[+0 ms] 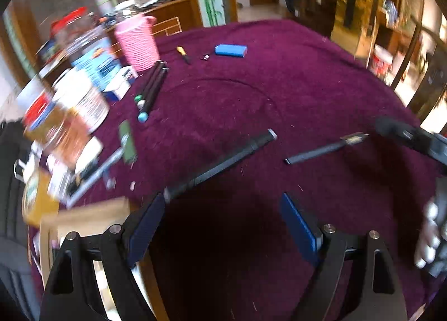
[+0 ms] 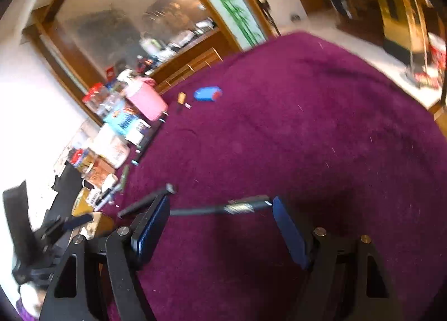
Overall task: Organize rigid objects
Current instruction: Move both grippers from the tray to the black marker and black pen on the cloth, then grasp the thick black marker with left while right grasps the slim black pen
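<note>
Both claws hang open and empty over a surface draped in purple cloth. A black rod lies just ahead of the left claw; a thinner black pen lies at the tips of the right claw. Far back sit a blue case, a pink basket and blurred boxes along the left edge.

Black angular arms on left gripper and right gripper; silver screw heads behind blue ribbed pads.
</note>
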Demonstrator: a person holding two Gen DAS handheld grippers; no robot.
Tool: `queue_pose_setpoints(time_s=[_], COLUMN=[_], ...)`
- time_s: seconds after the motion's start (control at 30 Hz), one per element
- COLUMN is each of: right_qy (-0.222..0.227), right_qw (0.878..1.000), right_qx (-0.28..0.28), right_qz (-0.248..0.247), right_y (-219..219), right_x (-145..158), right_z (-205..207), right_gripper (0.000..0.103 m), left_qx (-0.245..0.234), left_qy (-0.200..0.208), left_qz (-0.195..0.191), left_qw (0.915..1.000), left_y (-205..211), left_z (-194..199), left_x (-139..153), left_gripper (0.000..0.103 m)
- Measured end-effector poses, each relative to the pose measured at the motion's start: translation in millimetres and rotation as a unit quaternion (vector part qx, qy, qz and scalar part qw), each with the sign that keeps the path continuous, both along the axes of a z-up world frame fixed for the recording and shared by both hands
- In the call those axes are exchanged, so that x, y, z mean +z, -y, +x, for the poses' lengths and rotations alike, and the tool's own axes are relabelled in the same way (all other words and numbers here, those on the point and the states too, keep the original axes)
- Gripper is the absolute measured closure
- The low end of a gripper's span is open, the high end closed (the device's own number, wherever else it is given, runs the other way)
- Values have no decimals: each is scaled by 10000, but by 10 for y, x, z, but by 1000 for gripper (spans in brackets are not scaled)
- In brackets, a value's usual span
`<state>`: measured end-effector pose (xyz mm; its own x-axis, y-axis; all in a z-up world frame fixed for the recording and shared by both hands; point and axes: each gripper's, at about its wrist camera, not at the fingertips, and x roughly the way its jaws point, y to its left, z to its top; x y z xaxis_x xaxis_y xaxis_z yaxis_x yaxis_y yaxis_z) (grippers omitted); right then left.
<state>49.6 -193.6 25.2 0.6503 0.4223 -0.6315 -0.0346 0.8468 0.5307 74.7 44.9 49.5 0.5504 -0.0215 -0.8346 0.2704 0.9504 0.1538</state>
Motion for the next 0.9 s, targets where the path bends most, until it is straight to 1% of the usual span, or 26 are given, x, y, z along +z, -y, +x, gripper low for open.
queue_pose_setpoints(time_s=[0.07,0.13,0.2,0.23,0.27,0.3,0.33,0.37,0.4,0.47,0.5,0.6,0.7,0.77,0.8,0.9], right_qy=[-130,-101,-44,-34,-41,-61,-98,-122,-133,-149,-154,-170,-199,-228,-229,-198], right_qw=[9997,9995,9995,9995,9995,9995,9995,9995,9995,9994,9994,9993,9992,9992,9992,9991], right_qx=[-123,-172,-204,-207,-188,-170,-153,-142,-134,-118,-112,-98,-60,-29,-28,-8], right_qz=[170,256,236,226,236,248,253,256,261,275,284,315,331,320,339,378], right_y=[86,127,144,136,133,127,118,117,116,105,105,99,93,88,91,96], right_x=[-45,-30,-11,-8,-7,-11,-19,-27,-34,-42,-44,-56,-76,-94,-99,-111], right_z=[5,5,-32,-35,-41,-37,-28,-25,-24,-14,-19,-16,-7,2,4,0], right_gripper=[23,23,23,23,23,23,23,23,23,23,23,23,23,23,23,23], left_qx=[-156,-360,-493,-531,-561,-567,-605,-674,-727,-811,-852,-798,-556,-423,-388,-382], left_qy=[-62,-121,-277,-262,-292,-437,-600,-746,-845,-803,-795,-865,-859,-871,-846,-812], left_qz=[340,633,897,918,820,666,395,171,64,201,203,21,-139,-174,-226,-700], left_qw=[9993,9973,9944,9940,9946,9952,9956,9948,9937,9933,9930,9931,9947,9951,9954,9935], left_y=[85,160,221,236,237,224,209,209,230,291,313,311,300,292,289,240], left_z=[222,375,472,495,503,512,505,486,457,353,293,222,232,232,198,43], left_x=[-112,-243,-394,-446,-450,-473,-477,-483,-490,-511,-523,-548,-567,-543,-528,-341], left_gripper=[19,19,19,18,19,31,57,71,81,85,87,87,87,88,88,88])
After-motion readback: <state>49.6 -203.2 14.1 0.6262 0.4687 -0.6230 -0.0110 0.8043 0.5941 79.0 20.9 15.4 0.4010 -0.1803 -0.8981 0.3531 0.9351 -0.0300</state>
